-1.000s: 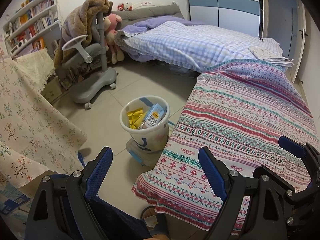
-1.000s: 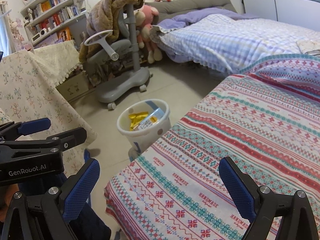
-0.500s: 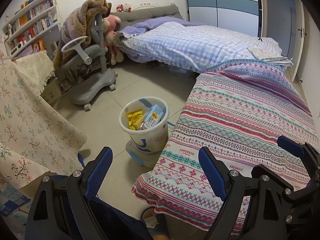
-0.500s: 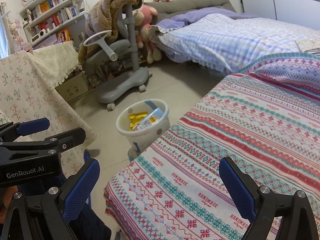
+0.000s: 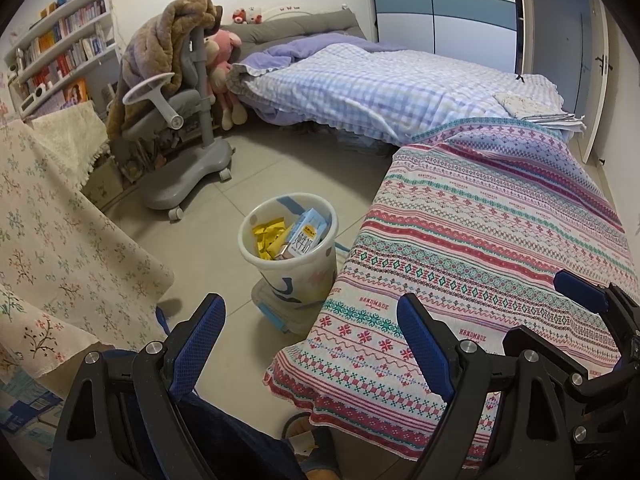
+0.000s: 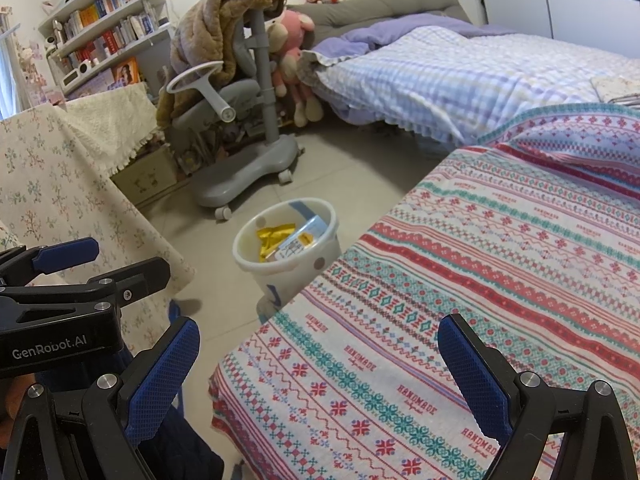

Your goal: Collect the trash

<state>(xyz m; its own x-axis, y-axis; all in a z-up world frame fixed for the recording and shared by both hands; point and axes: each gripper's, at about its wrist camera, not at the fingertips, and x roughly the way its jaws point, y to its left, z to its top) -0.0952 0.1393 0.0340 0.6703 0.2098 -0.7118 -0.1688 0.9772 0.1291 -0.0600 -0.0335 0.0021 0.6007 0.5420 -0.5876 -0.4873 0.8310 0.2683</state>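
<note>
A white trash bin [image 5: 294, 266] [image 6: 304, 256] stands on the tiled floor beside the patterned bed corner. Inside it lie a yellow wrapper [image 5: 269, 236] [image 6: 274, 236] and a light blue carton [image 5: 307, 234] [image 6: 298, 242]. My left gripper [image 5: 311, 338] hangs open and empty above the floor, short of the bin. Over the patterned bedspread near its corner, my right gripper [image 6: 318, 356] is open too, with nothing between its blue pads. The left gripper's body [image 6: 60, 320] shows at the left of the right wrist view, and the right gripper's fingertip [image 5: 580, 290] at the right of the left wrist view.
A bed with a striped patterned cover [image 5: 500, 248] fills the right. A floral tablecloth [image 5: 48, 240] hangs at the left. A grey swivel chair [image 5: 180, 120] draped with a brown blanket stands behind the bin. A checked-quilt bed [image 5: 380, 92] and bookshelves [image 5: 60, 52] lie further back.
Both views have shifted only slightly; the bin sits a touch further left and higher in frame. Both grippers stay open and empty.
</note>
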